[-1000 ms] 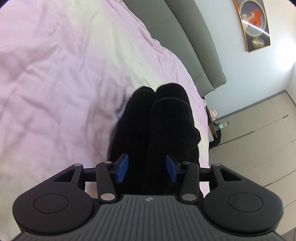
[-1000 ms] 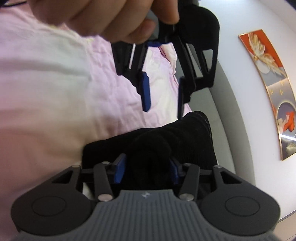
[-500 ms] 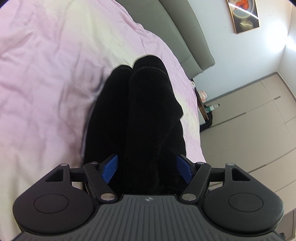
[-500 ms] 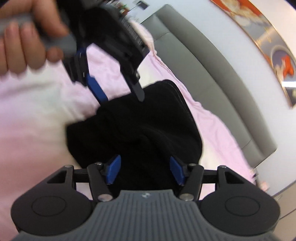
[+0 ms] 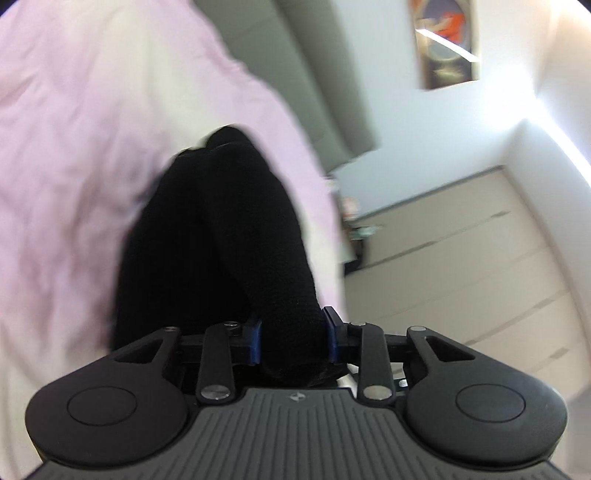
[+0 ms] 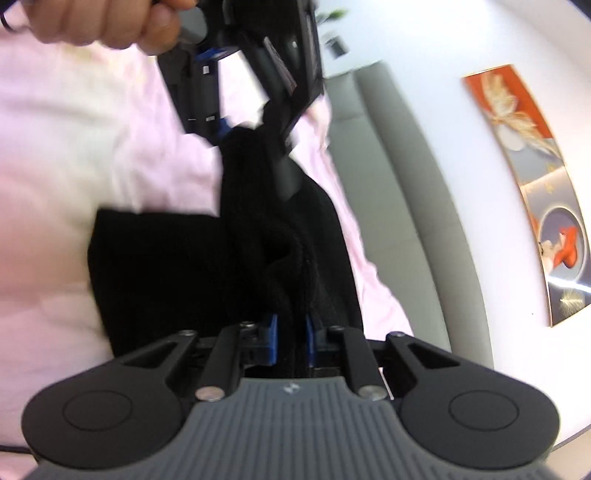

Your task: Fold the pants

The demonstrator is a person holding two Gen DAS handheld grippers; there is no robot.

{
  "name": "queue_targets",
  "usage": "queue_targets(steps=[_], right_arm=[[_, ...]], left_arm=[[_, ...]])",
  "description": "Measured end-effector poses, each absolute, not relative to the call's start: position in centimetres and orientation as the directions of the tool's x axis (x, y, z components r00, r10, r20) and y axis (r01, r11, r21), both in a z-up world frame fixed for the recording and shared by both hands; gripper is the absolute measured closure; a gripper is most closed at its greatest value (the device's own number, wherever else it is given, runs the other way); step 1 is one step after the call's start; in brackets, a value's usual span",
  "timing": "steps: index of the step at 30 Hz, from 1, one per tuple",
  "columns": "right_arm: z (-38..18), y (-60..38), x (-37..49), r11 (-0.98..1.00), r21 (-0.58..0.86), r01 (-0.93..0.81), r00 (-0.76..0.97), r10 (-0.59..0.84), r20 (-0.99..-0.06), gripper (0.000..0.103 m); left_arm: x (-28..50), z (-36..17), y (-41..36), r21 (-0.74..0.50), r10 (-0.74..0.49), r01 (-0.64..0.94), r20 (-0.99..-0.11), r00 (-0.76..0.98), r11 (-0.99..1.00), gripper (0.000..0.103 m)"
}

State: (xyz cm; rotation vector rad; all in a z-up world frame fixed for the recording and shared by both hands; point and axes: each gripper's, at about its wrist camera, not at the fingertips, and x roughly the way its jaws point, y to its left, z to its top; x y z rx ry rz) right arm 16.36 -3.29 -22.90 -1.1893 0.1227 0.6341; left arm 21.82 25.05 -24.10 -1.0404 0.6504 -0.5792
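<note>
Black pants [image 5: 221, 236] held by two handheld grippers over a pink bedsheet [image 5: 74, 147].

Black, soft-looking fabric lies bunched on the pink sheet, with one end raised off it. At that raised end, the left gripper [image 5: 293, 338] has just been closing, and its blue pads are clamped on a thick roll of the pants. Seen from the right wrist, the right gripper [image 6: 291, 341] has also just been closing; its blue pads pinch a thin fold of the pants, nearly together. Beyond the pants in that view, a person's hand [image 6: 107, 22] holds the left gripper, which grips the fabric's far end. Past the pants' far side stands a grey padded headboard [image 6: 402, 192]. Above the headboard hangs an orange framed picture [image 6: 532, 184] on a pale wall.
</note>
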Motion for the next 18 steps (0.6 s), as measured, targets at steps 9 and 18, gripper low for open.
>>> queue_targets(steps=[9,18], right_arm=[[-29.2,-4.1,15.0,-0.092,-0.826,-0.556,0.743,0.391,-0.543,0.085],[-22.7,-4.4,16.0,0.05,-0.701,-0.712,0.658,0.397,-0.64,0.074]], left_arm=[[22.1,-32.2,24.0,-0.843,-0.641,-0.09,-0.467,0.609,0.53,0.065],[22.4,-29.4,24.4,-0.802,-0.623,-0.022,-0.481,0.617,0.597,0.061]])
